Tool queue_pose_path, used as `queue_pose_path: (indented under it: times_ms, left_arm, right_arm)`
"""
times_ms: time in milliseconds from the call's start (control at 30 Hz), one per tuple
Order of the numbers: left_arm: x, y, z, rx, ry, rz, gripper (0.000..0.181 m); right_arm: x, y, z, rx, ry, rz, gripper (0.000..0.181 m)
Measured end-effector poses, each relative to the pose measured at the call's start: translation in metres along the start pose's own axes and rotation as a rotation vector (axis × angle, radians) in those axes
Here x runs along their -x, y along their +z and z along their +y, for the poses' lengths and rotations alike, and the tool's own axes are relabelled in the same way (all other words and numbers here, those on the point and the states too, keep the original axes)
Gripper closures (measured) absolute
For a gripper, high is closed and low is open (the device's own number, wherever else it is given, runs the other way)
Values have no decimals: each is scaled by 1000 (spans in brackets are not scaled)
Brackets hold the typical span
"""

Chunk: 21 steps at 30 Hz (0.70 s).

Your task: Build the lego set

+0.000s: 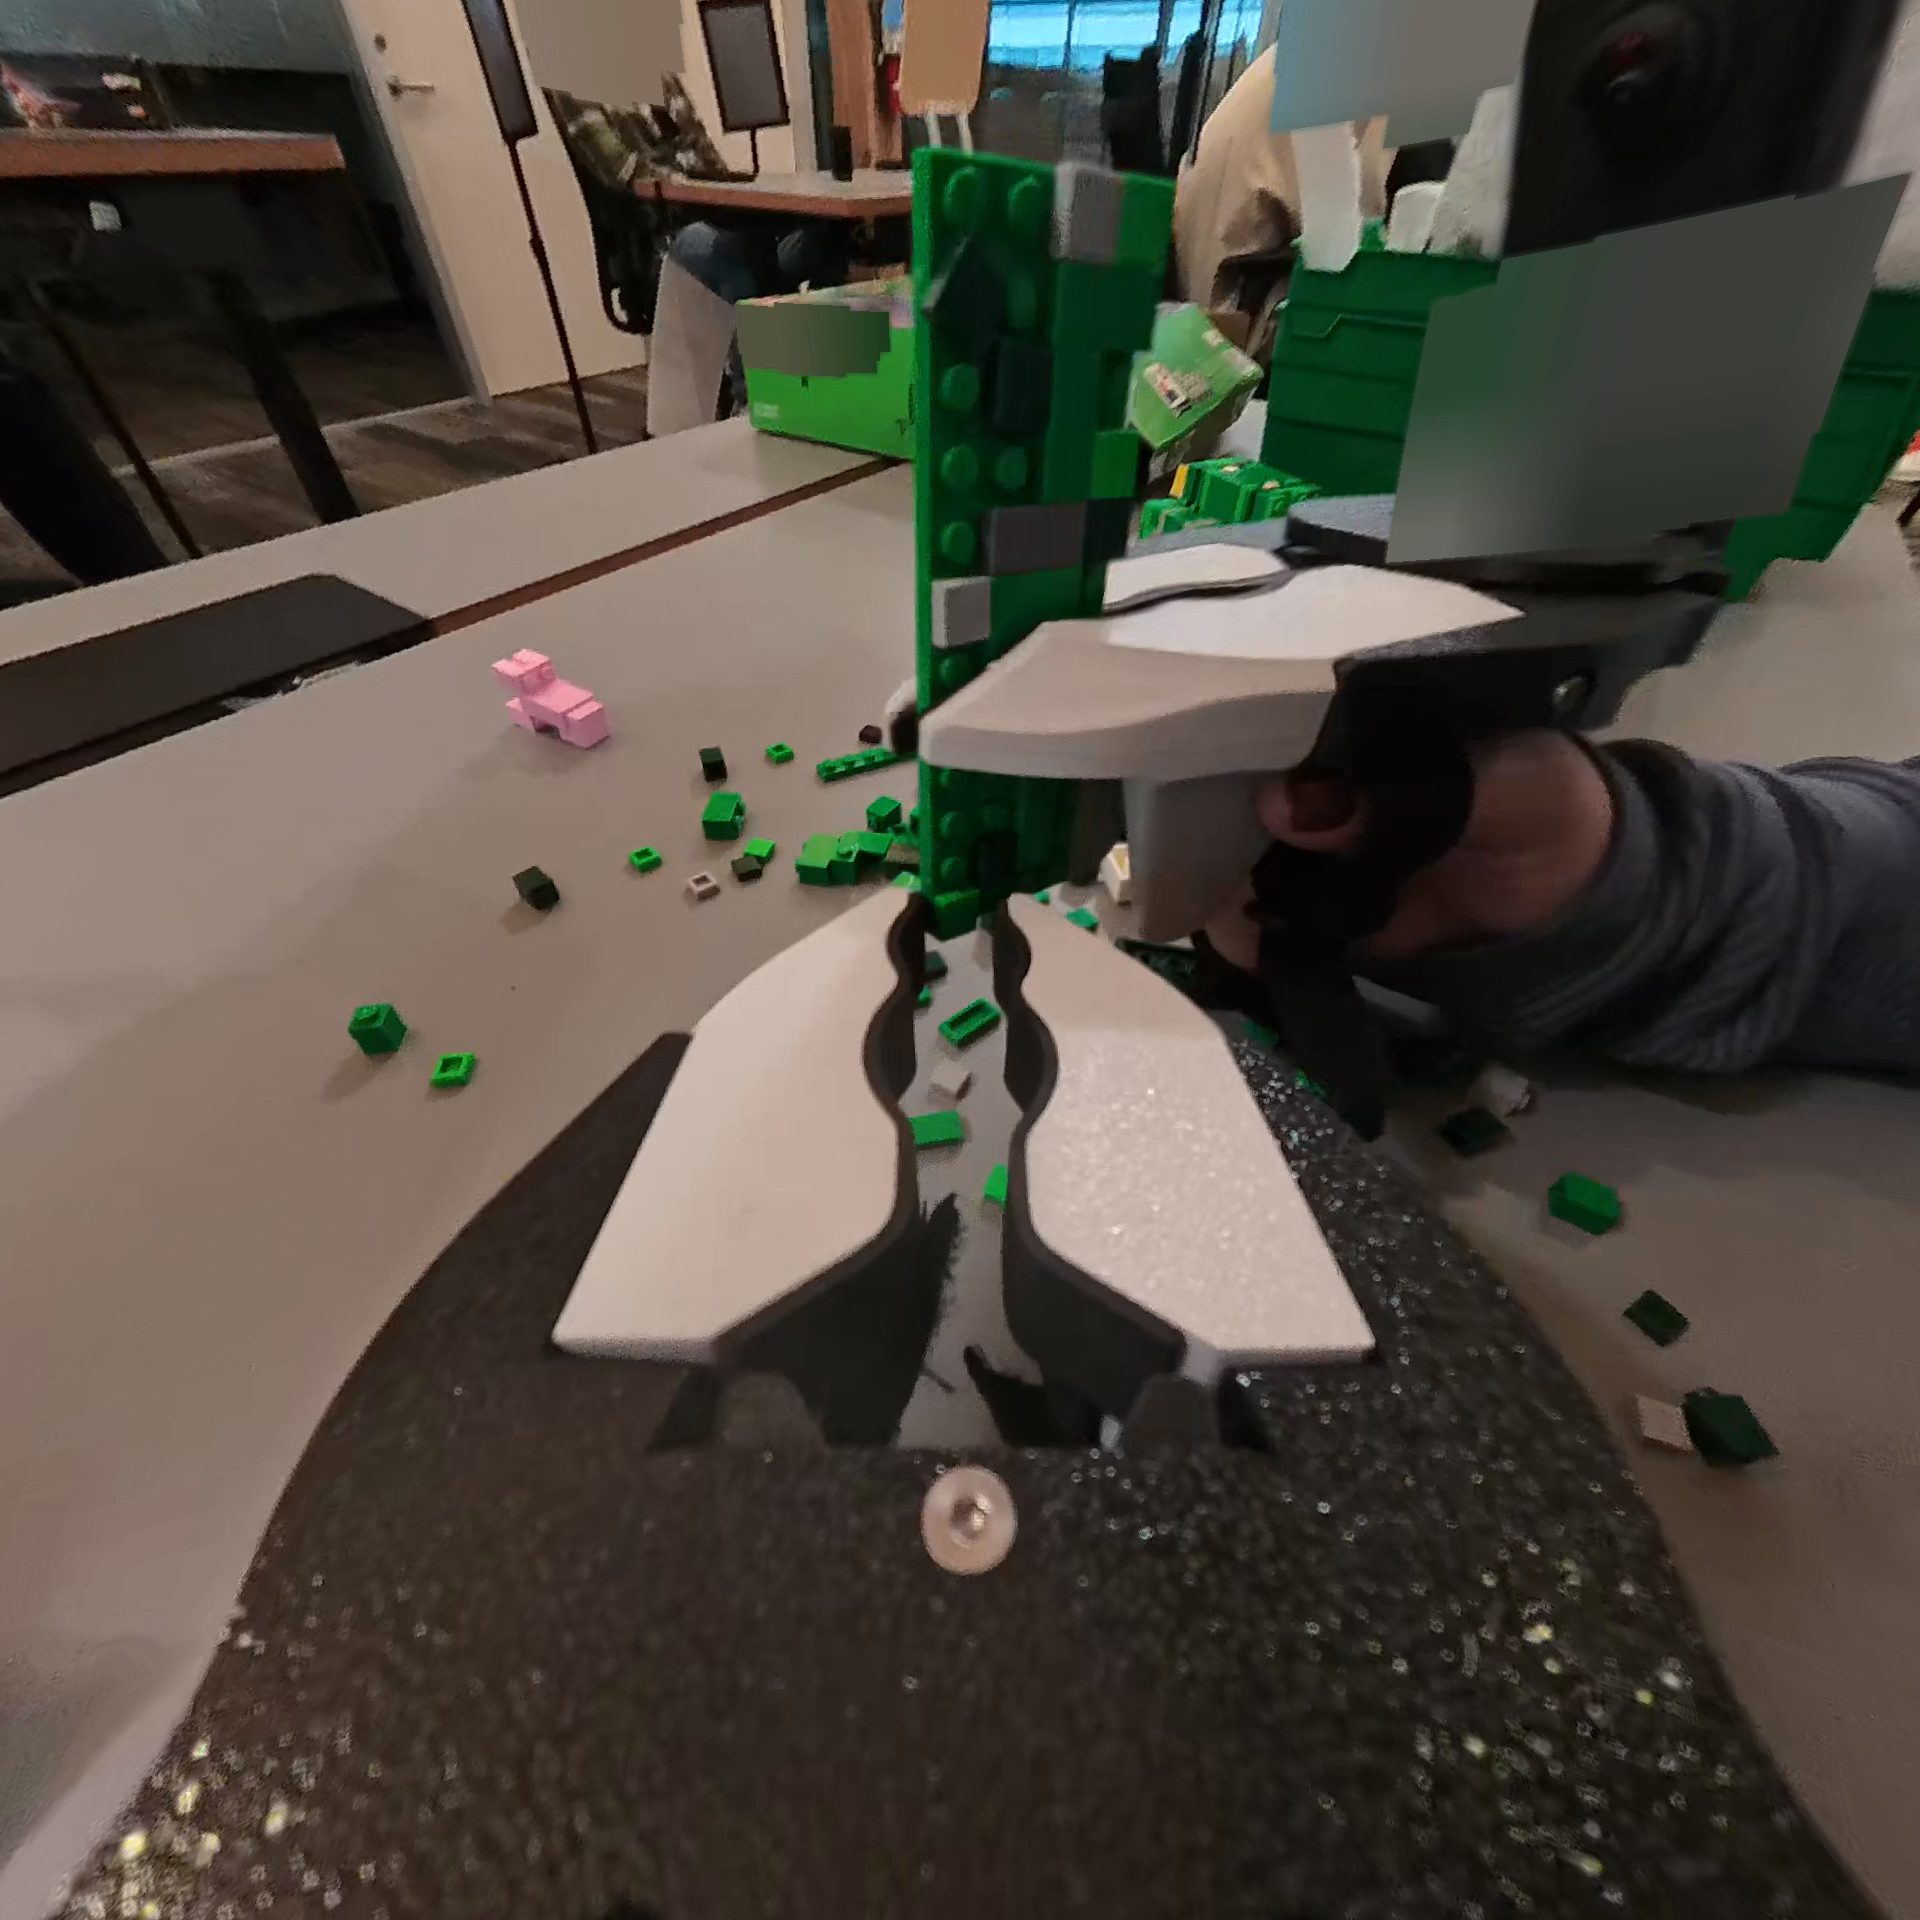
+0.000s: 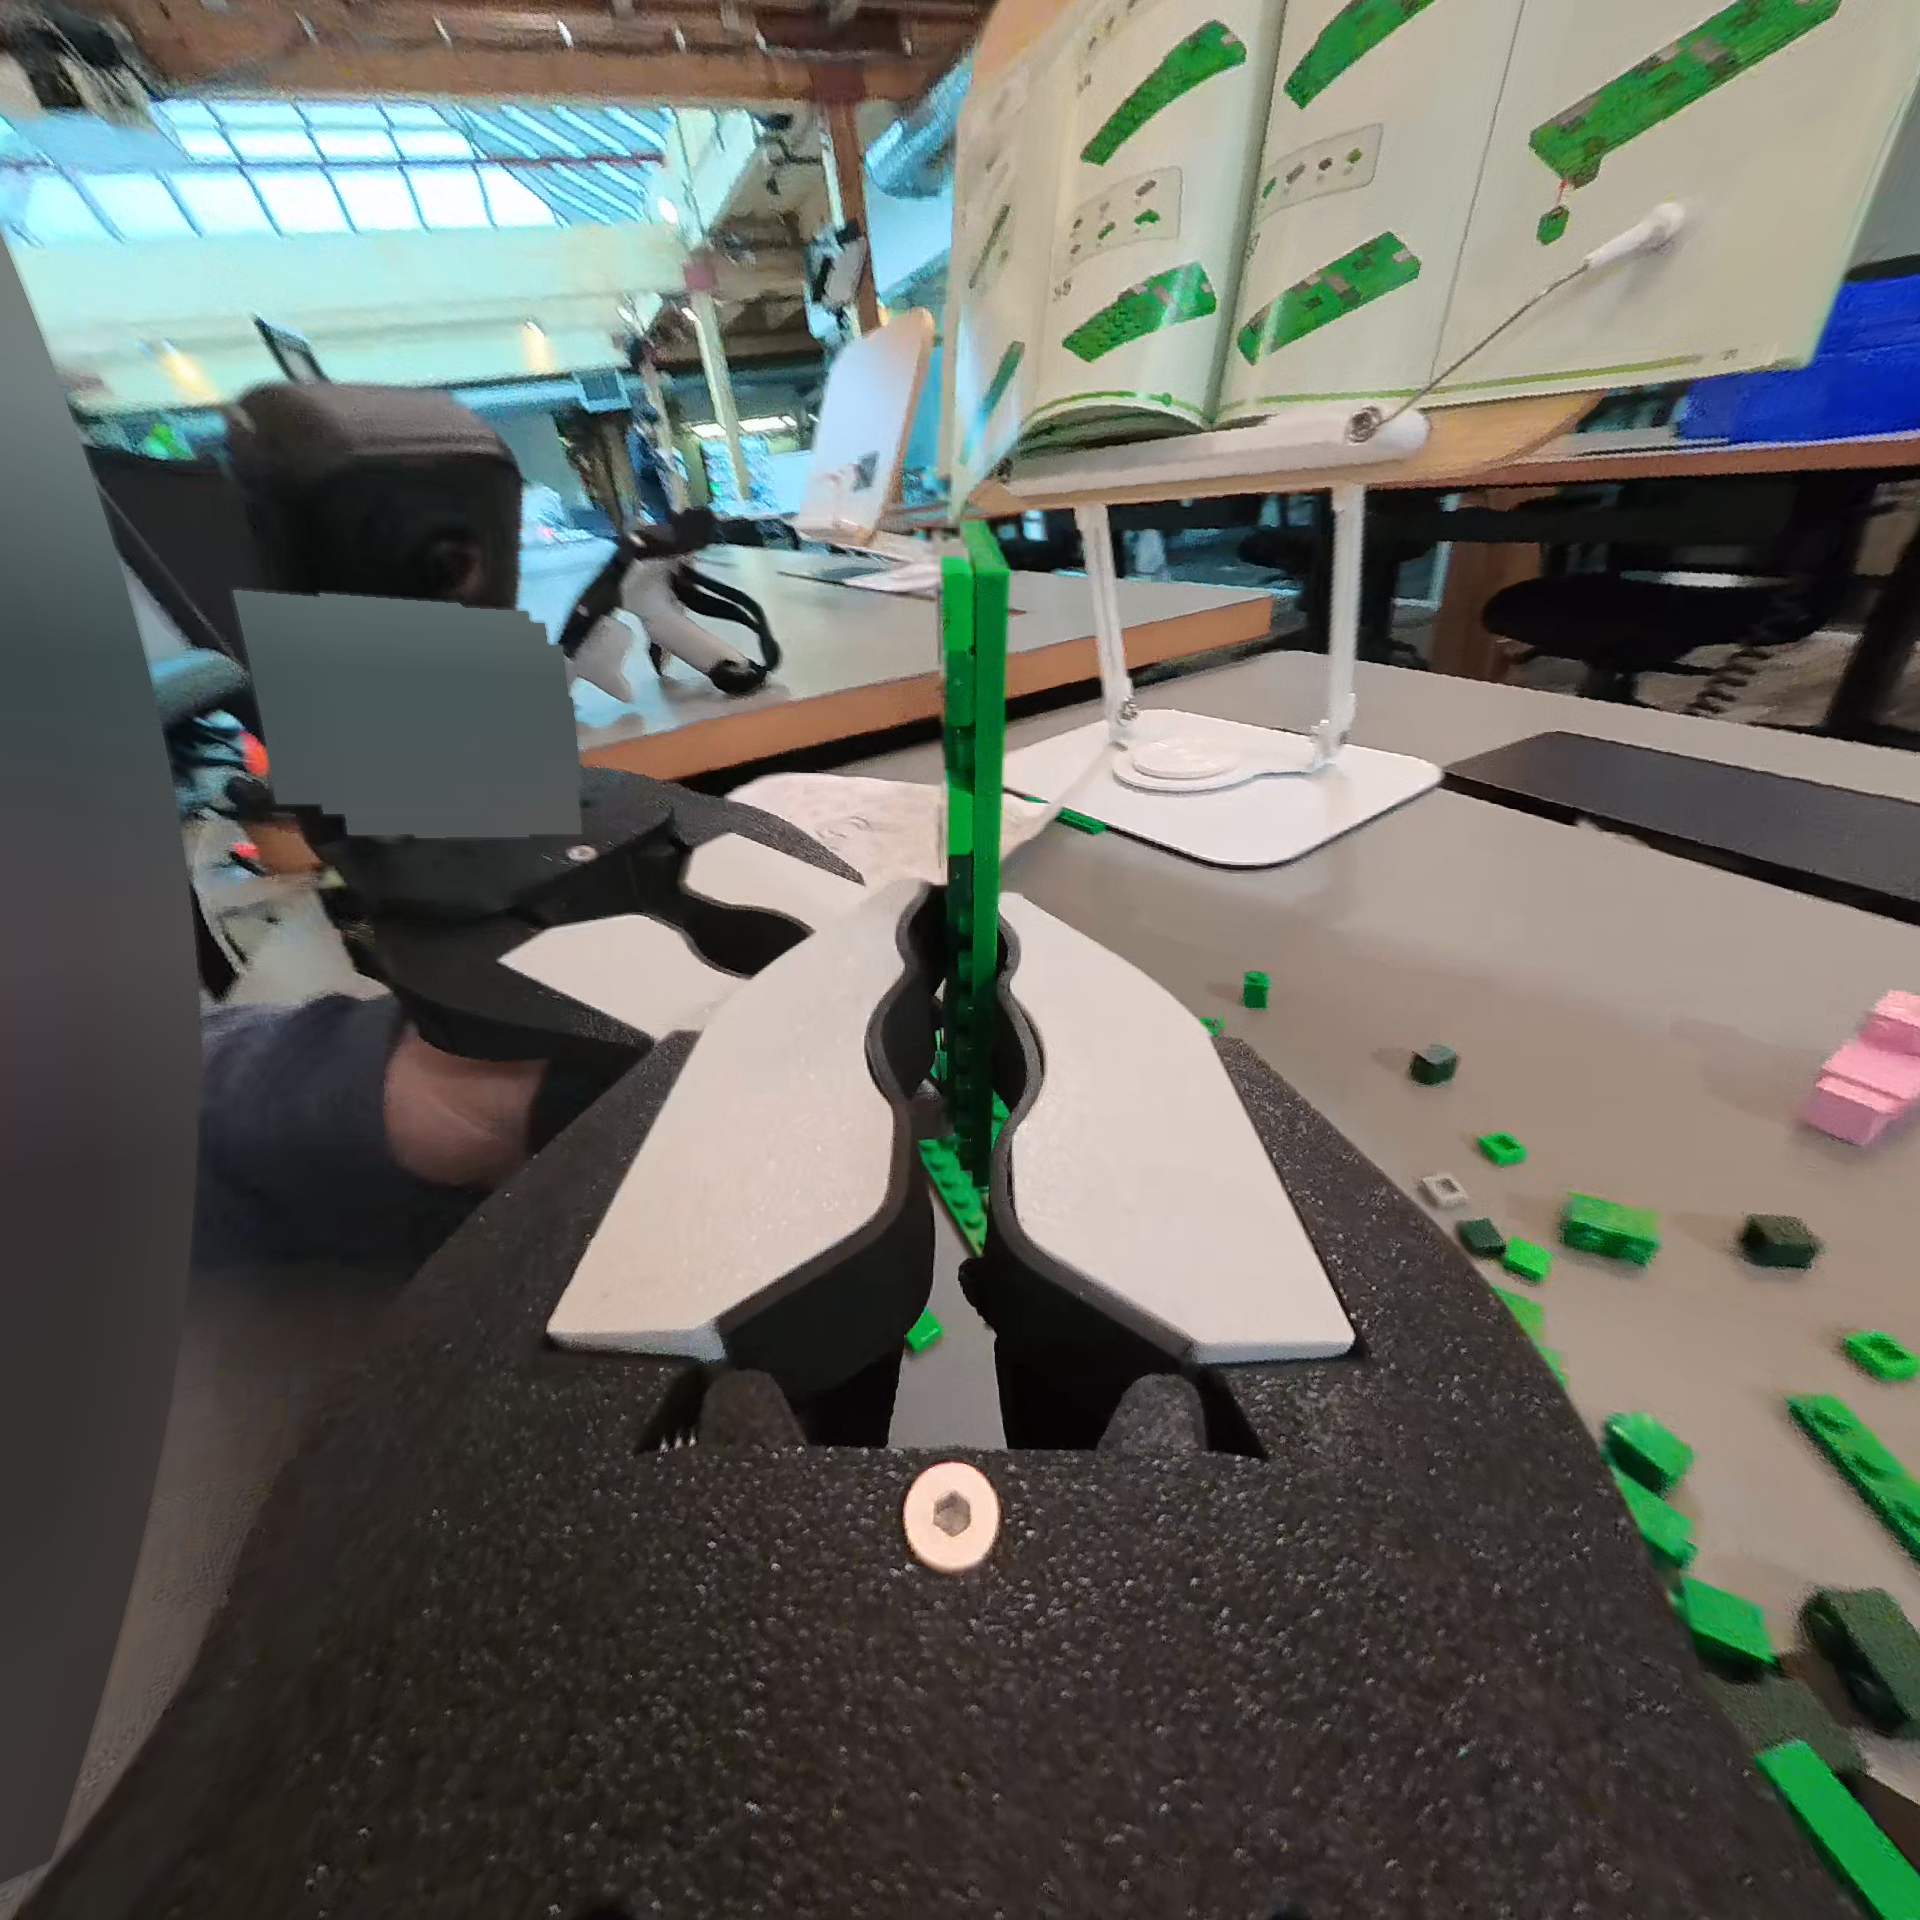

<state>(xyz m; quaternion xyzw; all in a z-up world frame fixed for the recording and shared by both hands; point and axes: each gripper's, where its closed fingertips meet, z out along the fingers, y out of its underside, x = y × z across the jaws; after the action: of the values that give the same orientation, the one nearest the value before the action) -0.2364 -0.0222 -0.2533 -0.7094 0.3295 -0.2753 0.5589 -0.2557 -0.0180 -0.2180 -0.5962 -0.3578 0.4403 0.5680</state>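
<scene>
A long green plate assembly (image 1: 1029, 416) with grey and dark green tiles stands upright above the grey table (image 1: 260, 935). My left gripper (image 1: 958, 920) is shut on its lower end. My right gripper (image 1: 906, 732) reaches in from the right, held by a hand in a dark sleeve (image 1: 1714, 914), and is clamped across the plate a little above the left one. In the right wrist view the plate (image 2: 975, 675) shows edge-on, rising between my right gripper's (image 2: 961, 925) shut fingers. The left gripper's fingers (image 2: 613, 966) lie just to the left.
Loose green, dark green and grey bricks (image 1: 831, 852) are scattered on the table, also at the right (image 2: 1610, 1226). A pink pig figure (image 1: 551, 701) stands beyond them. An open instruction book (image 2: 1351, 208) rests on a white stand (image 2: 1226, 790). A green box (image 1: 831, 374) and green bins (image 1: 1351, 364) stand at the back. Only a small space, under 4 cm, lies between the two pairs of fingers. The pink pig figure (image 1: 551, 701) is about 25 centimeters from both grippers' fingertips. It is also in sight in the right wrist view (image 2: 1857, 1061).
</scene>
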Motion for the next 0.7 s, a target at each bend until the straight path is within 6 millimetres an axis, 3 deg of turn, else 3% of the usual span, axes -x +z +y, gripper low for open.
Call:
queue_pose_path:
  times_ms: [300,700]
  left_arm:
    - [4,2,0,-1,61,-63,168]
    - [2,-2,-4,-36,-52,26,171]
  right_arm:
    - [-4,1,-1,-5,-42,97,175]
    - [-7,-3,-4,-31,11,90,176]
